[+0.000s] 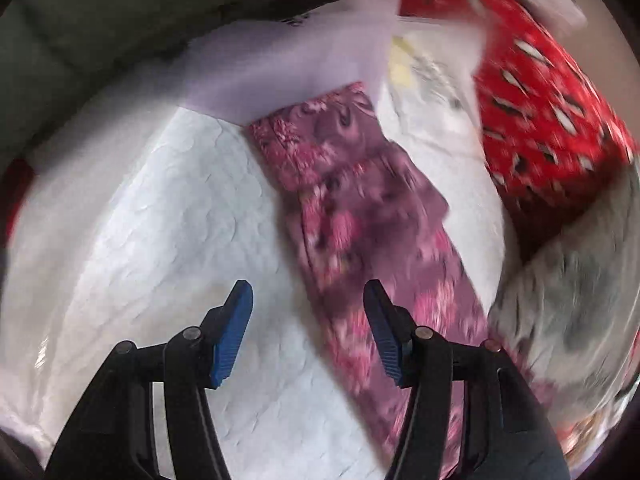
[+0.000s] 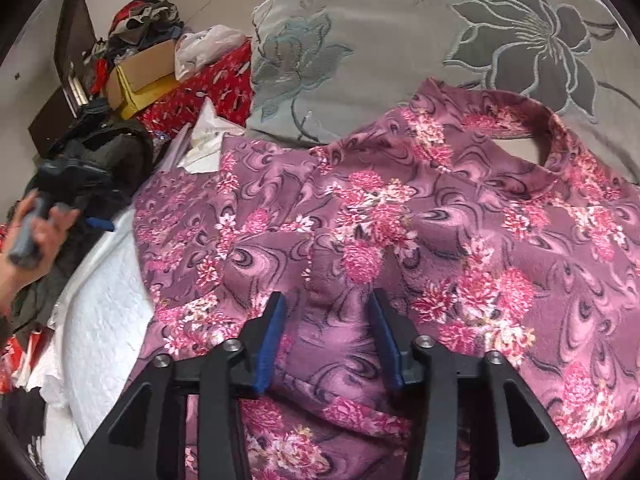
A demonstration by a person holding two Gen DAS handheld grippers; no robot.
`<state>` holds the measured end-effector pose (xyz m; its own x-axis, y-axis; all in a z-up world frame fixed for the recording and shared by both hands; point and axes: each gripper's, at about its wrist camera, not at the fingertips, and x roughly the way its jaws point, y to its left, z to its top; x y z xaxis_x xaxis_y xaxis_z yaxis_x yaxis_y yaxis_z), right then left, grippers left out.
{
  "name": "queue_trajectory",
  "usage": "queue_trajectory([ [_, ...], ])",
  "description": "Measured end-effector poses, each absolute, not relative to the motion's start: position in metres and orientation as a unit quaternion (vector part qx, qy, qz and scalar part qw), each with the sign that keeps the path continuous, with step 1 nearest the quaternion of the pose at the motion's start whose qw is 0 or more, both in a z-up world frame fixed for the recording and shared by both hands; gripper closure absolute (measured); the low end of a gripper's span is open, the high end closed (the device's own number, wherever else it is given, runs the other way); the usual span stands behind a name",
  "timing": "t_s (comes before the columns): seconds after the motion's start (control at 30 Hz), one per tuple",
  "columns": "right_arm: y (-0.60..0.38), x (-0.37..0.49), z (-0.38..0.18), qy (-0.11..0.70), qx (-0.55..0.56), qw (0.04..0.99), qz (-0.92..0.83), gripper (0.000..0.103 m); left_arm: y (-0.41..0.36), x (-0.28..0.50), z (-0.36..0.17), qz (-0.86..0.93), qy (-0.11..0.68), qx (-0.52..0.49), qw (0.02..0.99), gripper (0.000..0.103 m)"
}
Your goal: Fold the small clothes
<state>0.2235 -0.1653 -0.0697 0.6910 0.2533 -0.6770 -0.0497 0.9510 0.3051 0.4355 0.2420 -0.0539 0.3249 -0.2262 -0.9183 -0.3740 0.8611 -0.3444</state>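
Both empty, left hand-held gripper (image 1: pixel 308 328) parted above the white sheet (image 1: pixel 160 208), right hand-held gripper (image 2: pixel 326 340) parted over the floral top (image 2: pixel 400 232), which lies flat on the bed; a shallow pinch could grab one layer and drag the fold crooked.

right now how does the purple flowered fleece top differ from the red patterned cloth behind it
The purple flowered fleece top lies spread out in front, right under the right gripper; the red patterned cloth sits further back, partly buried under a cardboard box and a white plastic bag. The top carries large pink blooms, the red cloth small pale flecks. Both are printed fabrics.
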Motion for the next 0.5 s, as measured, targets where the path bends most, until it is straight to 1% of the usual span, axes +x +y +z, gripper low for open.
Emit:
queue_trajectory([
  [0.1, -0.162, 0.225, -0.07, 0.381, 0.133, 0.911, 0.087, 0.052, 0.242, 0.45, -0.07, 0.052, 0.578, -0.273, 0.767, 0.047],
  [0.23, -0.164, 0.224, -0.071, 0.379, 0.137, 0.911, 0.094, 0.049, 0.237, 0.458, -0.06, 0.041, 0.542, -0.287, 0.789, 0.045],
  [0.3, -0.165, 0.224, -0.071, 0.377, 0.14, 0.91, 0.097, 0.048, 0.231, 0.458, -0.055, 0.026, 0.533, -0.283, 0.797, 0.065],
  [0.33, -0.165, 0.224, -0.071, 0.377, 0.141, 0.91, 0.098, 0.048, 0.228, 0.458, -0.053, 0.017, 0.532, -0.279, 0.8, 0.089],
  [0.37, -0.165, 0.224, -0.071, 0.376, 0.141, 0.91, 0.099, 0.047, 0.227, 0.459, -0.052, 0.011, 0.532, -0.277, 0.8, 0.098],
  [0.5, -0.166, 0.223, -0.071, 0.376, 0.143, 0.91, 0.101, 0.047, 0.225, 0.451, -0.036, 0.001, 0.513, -0.282, 0.811, 0.099],
])
